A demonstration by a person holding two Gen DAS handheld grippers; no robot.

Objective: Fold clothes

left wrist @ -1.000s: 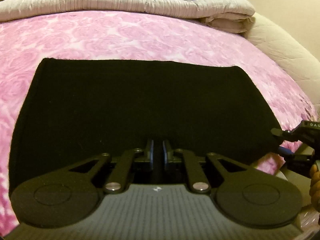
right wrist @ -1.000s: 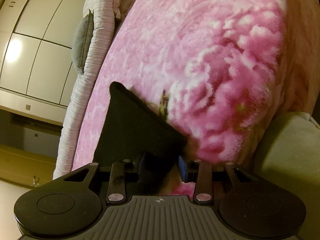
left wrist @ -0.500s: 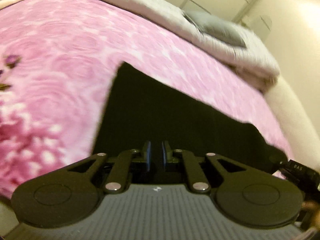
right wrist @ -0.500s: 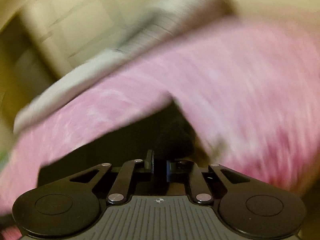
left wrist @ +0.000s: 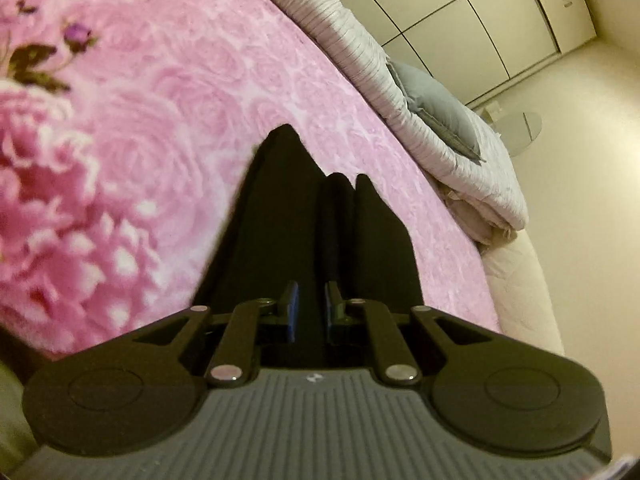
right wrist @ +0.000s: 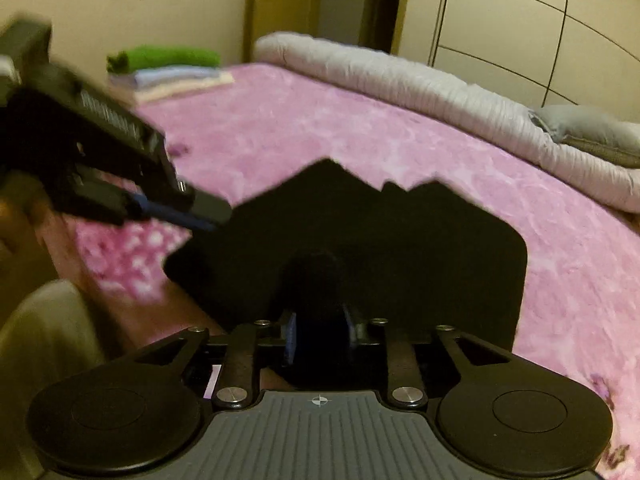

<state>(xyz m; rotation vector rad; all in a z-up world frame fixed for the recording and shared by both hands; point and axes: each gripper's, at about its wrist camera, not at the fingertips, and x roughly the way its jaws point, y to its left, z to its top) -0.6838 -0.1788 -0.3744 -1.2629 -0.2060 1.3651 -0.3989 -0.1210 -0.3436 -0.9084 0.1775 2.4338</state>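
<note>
Underneath all: pink floral blanket point(right wrist: 400, 128) across the bed, quilt roll point(right wrist: 400, 76) along its far edge, folded stack point(right wrist: 180, 76) at the far corner. Nearer the front edge, black garment point(right wrist: 400, 248), folded and partly lifted. Left gripper point(left wrist: 311, 308) opening slightly, black cloth between its blue pads point(left wrist: 293, 312). Right gripper point(right wrist: 320, 334) opening too, cloth between the jaws; firmness of pinch unclear.

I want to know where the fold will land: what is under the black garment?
Under the black garment lies the pink floral blanket, visible all around it. The covered patch cannot be seen.
</note>
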